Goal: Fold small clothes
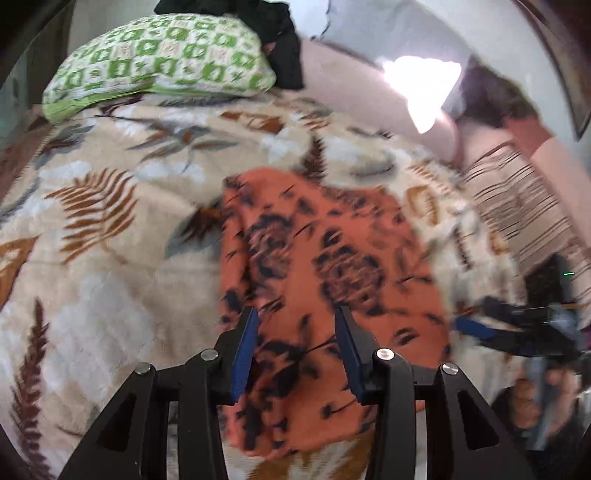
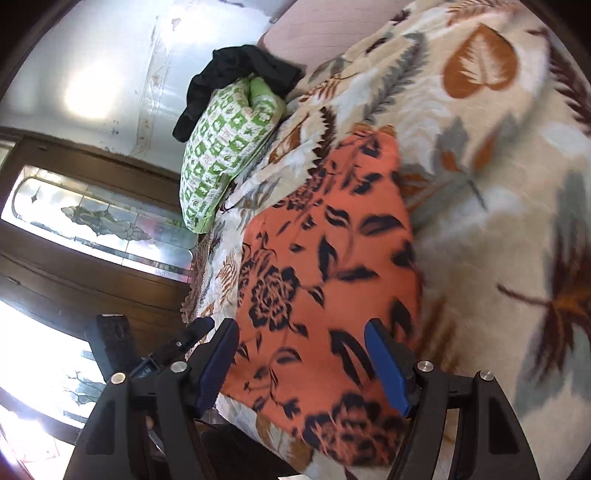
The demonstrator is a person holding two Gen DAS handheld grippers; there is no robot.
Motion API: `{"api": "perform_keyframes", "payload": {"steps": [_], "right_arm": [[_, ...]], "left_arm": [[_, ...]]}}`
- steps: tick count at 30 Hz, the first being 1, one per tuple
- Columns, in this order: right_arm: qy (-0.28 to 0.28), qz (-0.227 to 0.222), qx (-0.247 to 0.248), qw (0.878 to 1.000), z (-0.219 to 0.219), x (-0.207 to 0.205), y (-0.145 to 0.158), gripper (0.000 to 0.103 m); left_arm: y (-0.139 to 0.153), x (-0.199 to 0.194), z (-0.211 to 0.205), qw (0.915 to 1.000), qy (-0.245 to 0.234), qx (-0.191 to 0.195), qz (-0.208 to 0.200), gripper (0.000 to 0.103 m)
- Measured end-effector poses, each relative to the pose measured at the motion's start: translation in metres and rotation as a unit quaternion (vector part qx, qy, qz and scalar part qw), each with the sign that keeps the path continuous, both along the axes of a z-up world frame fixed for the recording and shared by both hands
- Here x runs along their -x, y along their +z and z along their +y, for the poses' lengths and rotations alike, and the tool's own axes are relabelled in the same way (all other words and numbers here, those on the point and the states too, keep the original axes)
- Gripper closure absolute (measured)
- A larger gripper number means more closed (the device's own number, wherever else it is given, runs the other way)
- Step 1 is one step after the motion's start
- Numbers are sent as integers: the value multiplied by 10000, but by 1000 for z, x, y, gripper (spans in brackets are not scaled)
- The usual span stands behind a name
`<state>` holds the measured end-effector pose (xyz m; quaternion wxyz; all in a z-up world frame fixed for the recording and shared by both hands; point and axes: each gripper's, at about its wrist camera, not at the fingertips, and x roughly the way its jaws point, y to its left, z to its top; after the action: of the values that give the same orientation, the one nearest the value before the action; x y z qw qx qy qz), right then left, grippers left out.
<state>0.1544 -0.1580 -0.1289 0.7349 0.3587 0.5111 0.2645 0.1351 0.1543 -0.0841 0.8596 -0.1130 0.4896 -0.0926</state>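
Observation:
An orange garment with a black flower print (image 1: 332, 258) lies folded flat on a leaf-patterned blanket (image 1: 110, 221). My left gripper (image 1: 297, 314) hovers over the garment's near part, open, with nothing between its blue pads. My right gripper (image 2: 301, 326) is also open and empty, held above the near end of the same orange garment (image 2: 332, 240). In the left wrist view the right gripper shows blurred at the right edge, with a hand (image 1: 535, 398) holding it. Both views are motion-blurred.
A green-and-white pillow (image 1: 159, 59) sits at the far end of the blanket (image 2: 480, 184), with a black garment (image 1: 280, 33) behind it. A striped cloth (image 1: 517, 206) lies at the right. A wooden door with patterned glass (image 2: 92, 221) stands beside the bed.

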Motion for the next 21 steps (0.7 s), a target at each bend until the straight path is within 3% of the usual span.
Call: {"api": "perform_keyframes", "payload": {"steps": [2,4,7,12,15,17,21], "right_arm": [[-72,72,-70,9999,-11,11,-4,29],[-111,113,-105,9998,-18,20,-7,29],[-101,114,-148,9998,-24,29,-8,29],[-205,115,-218,9995,-32,33,-12,29],[-257,219,-276,9990,-34,23,-19,29],[-251,315,-273,9988,-33,13,-26,29],[-220,441,-194,9986,-26,-11,-38,29]], "left_arm": [[-20,-1,-1,9990,103,-343,280,58],[-30,2,5,9989,234,-239,320,55],[-21,7,7,9989,321,-129,309,55],[2,16,2,9991,319,-286,-71,55],[-16,9,2,9981,329,-459,263,54],[-26,8,6,9979,388,-346,382,53],[-11,14,12,9986,482,12,210,51]]}}
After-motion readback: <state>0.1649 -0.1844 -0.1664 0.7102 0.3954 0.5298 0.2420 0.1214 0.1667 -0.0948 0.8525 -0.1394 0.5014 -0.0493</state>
